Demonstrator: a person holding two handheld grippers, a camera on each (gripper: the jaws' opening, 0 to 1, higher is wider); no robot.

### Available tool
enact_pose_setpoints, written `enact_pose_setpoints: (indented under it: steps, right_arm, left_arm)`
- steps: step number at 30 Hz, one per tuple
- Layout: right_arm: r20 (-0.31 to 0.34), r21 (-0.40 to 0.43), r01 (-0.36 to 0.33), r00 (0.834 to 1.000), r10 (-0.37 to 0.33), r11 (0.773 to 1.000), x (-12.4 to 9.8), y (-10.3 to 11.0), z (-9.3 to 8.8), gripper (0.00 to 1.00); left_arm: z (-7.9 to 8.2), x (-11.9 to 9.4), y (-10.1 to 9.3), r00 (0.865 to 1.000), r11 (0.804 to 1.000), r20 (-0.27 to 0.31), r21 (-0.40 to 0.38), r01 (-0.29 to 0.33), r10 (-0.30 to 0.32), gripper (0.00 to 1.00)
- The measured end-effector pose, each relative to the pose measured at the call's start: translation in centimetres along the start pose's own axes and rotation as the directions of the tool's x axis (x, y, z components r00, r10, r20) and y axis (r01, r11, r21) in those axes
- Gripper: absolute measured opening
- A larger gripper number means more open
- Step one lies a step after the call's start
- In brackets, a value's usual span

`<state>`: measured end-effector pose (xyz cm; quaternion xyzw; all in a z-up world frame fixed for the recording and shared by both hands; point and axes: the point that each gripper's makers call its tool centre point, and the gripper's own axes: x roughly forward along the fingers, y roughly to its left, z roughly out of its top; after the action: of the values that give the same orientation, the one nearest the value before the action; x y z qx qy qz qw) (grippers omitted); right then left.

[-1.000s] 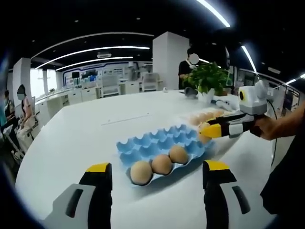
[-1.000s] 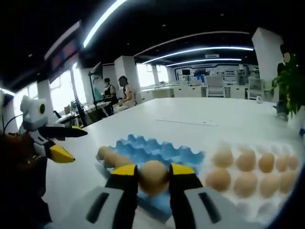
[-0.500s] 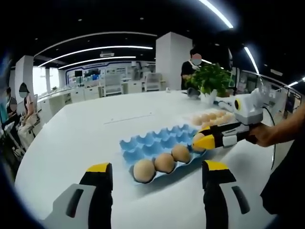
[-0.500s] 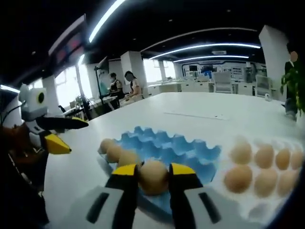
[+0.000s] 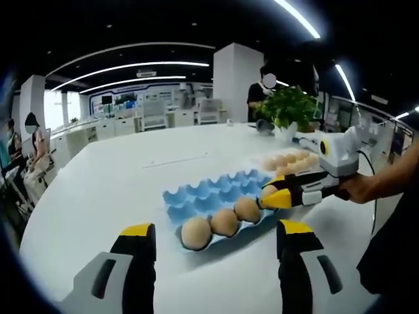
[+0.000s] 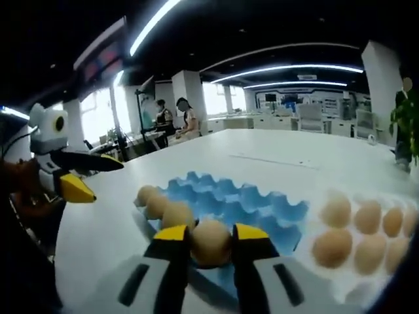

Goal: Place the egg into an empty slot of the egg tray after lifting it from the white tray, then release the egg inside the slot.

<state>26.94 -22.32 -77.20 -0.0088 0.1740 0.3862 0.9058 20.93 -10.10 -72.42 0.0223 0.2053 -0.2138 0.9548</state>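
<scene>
White worktop [image 6: 262, 163]: right gripper [image 6: 211, 241] pinches smooth brown egg [image 6: 211, 242], lower centre, over blue moulded egg tray [image 6: 255, 203]; fragile, light, held at sides; left gripper [image 5: 213, 239] spread.

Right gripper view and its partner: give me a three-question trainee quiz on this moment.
1. True or false: the right claw is shut on an egg.
2. How many eggs sit in the blue egg tray? A) one B) three C) six
3. Fill in: the left claw is ___, holding nothing.

Key: 1 true; 2 B, a row along one edge; 3 open.
</scene>
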Motion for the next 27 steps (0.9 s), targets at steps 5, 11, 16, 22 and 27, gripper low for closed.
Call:
enact_pose_setpoints:
  steps: [5, 11, 16, 22, 27]
  right_arm:
    - [0.004, -0.054, -0.008, 1.000, 0.008, 0.998, 0.1, 0.3, -0.1, 0.26]
    - [0.012, -0.062, -0.011, 1.000, 0.012, 0.998, 0.0, 0.1, -0.1, 0.25]
    - [0.013, -0.049, -0.013, 1.000, 0.013, 0.999, -0.2, 0.2, -0.1, 0.25]
    - [0.010, -0.037, -0.011, 1.000, 0.011, 0.999, -0.5, 0.2, -0.1, 0.25]
    - [0.008, -0.045, -0.011, 1.000, 0.011, 0.999, -0.9, 0.2, -0.2, 0.25]
  left_arm:
    - [0.0, 0.0, 0.0, 1.000, 1.000, -0.004, 0.004, 0.000, 0.000, 0.76]
    - [0.1, 0.0, -0.1, 1.000, 1.000, -0.003, 0.006, 0.001, -0.001, 0.76]
    - [0.0, 0.0, -0.1, 1.000, 1.000, -0.005, 0.006, 0.002, -0.002, 0.76]
    - [0.2, 0.0, -0.2, 1.000, 1.000, 0.002, 0.001, 0.006, -0.006, 0.74]
    - [0.3, 0.1, -0.1, 1.000, 1.000, 0.005, 0.005, 0.007, -0.007, 0.74]
